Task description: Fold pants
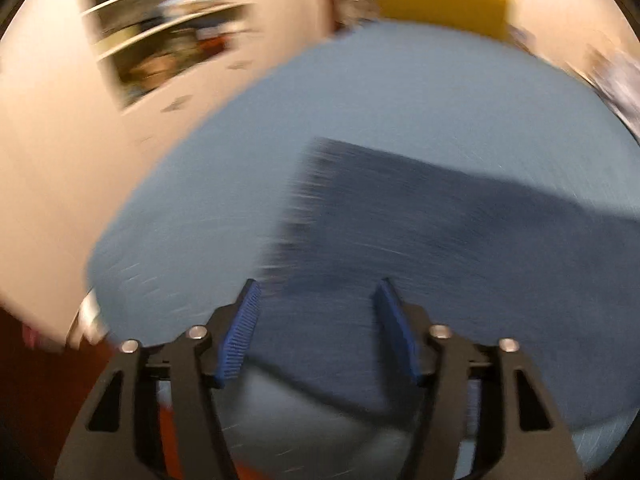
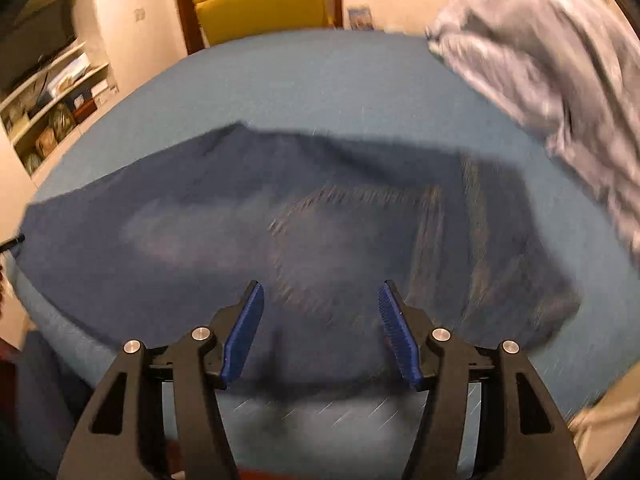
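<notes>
Dark blue jeans [image 2: 320, 220] lie spread flat across a light blue table cover [image 2: 304, 80]; a back pocket and the waistband show toward the right in the right wrist view. My right gripper [image 2: 320, 292] is open and empty, just above the near edge of the jeans. In the left wrist view the jeans' leg [image 1: 420, 220] runs from the middle to the right, its hem end at the centre. My left gripper [image 1: 318, 290] is open and empty, hovering over the near part of the leg. Both views are motion-blurred.
A heap of grey clothing [image 2: 552, 64] lies at the table's far right. A yellow chair [image 2: 264, 4] stands behind the table, also in the left wrist view [image 1: 440, 0]. Shelves [image 2: 52, 92] with clutter line the wall at left. The table's left edge [image 1: 132, 208] borders a beige floor.
</notes>
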`<state>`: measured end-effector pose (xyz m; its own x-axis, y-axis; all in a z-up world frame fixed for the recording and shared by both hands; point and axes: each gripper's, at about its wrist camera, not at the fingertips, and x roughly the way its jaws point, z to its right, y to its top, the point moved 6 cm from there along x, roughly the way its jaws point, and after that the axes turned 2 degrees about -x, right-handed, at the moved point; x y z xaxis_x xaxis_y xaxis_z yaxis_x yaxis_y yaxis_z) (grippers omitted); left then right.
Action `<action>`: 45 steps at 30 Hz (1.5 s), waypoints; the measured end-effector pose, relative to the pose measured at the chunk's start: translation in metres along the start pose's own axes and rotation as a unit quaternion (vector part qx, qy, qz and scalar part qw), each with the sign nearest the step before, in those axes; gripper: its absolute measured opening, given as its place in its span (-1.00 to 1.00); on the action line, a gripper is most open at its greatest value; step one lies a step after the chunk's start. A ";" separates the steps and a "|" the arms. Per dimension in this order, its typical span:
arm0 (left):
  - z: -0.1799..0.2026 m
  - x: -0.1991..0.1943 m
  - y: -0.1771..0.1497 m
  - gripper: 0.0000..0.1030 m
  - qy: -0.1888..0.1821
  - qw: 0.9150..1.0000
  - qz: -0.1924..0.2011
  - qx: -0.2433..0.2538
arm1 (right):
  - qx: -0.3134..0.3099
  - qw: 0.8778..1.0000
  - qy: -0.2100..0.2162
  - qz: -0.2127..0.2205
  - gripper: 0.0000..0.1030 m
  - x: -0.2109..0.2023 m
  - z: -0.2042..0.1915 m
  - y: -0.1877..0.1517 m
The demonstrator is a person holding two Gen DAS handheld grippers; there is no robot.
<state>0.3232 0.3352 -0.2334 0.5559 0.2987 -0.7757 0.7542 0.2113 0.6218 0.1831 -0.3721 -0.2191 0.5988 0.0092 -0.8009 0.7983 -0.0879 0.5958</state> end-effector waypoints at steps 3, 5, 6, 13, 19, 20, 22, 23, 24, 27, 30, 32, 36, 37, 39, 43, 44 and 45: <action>0.021 -0.038 -0.005 0.16 -0.056 0.998 0.038 -0.018 | 0.005 0.999 0.051 0.007 0.13 -0.001 -0.025 -0.011; 0.075 -0.081 -0.023 0.16 -0.135 0.989 0.062 0.019 | -0.024 0.999 0.020 0.012 0.12 0.007 -0.039 -0.016; 0.100 -0.096 -0.032 0.16 -0.164 0.984 0.068 0.035 | -0.022 1.000 0.016 0.003 0.05 0.014 -0.037 -0.016; 0.315 -0.203 -0.156 0.16 -0.364 0.908 0.078 0.191 | -0.060 0.998 -0.027 -0.010 -0.64 0.021 -0.035 -0.037; 0.432 -0.225 -0.200 0.05 -0.411 0.867 0.065 0.274 | -0.089 0.995 -0.048 0.022 -0.63 0.014 -0.044 -0.053; 0.447 -0.228 -0.204 0.05 -0.411 0.862 0.068 0.289 | -0.077 0.996 -0.040 0.025 -0.63 0.012 -0.043 -0.055; 0.478 -0.235 -0.220 0.05 -0.407 0.848 0.077 0.330 | -0.047 0.999 -0.007 0.025 -0.67 0.007 -0.031 -0.049; 0.490 -0.242 -0.225 0.05 -0.409 0.841 0.077 0.346 | -0.039 0.999 0.001 0.027 -0.82 0.003 -0.025 -0.048; 0.499 -0.247 -0.232 0.05 -0.412 0.835 0.075 0.357 | -0.034 0.999 -0.002 0.030 -0.87 -0.003 -0.017 -0.050; 0.535 -0.254 -0.250 -0.07 -0.414 0.814 0.083 0.398 | -0.013 0.999 -0.016 0.030 -0.94 -0.018 0.013 -0.055; 0.558 -0.246 -0.260 -0.45 -0.401 0.809 0.070 0.423 | 0.028 0.998 -0.033 0.045 -0.82 -0.039 0.052 -0.061; 0.562 -0.247 -0.260 -0.50 -0.406 0.809 0.066 0.420 | 0.065 0.995 -0.054 0.059 -0.48 -0.054 0.084 -0.063; 0.555 -0.248 -0.255 -0.69 -0.413 0.815 0.054 0.404 | 0.134 0.985 -0.075 0.072 -0.10 -0.068 0.140 -0.069; 0.553 -0.246 -0.255 -0.74 -0.412 0.816 0.051 0.403 | 0.157 0.982 -0.073 0.073 -0.08 -0.069 0.153 -0.070; 0.549 -0.246 -0.255 -0.94 -0.406 0.818 0.050 0.404 | 0.191 0.977 -0.056 0.073 -0.07 -0.068 0.170 -0.071; 0.545 -0.269 -0.251 -0.99 -0.392 0.814 0.085 0.421 | 0.282 0.955 0.020 0.092 -0.06 -0.071 0.195 -0.071; 0.544 -0.269 -0.251 -0.99 -0.393 0.814 0.083 0.420 | 0.311 0.945 0.050 0.091 -0.03 -0.067 0.200 -0.071; 0.544 -0.267 -0.252 -0.99 -0.392 0.814 0.079 0.422 | 0.334 0.936 0.070 0.084 -0.02 -0.062 0.203 -0.071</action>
<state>0.1748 -0.3045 -0.2416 0.4711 -0.4958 -0.7295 0.4397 -0.5849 0.6816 0.0765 -0.5689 -0.2241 0.7523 0.0657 -0.6555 0.5013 -0.7026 0.5050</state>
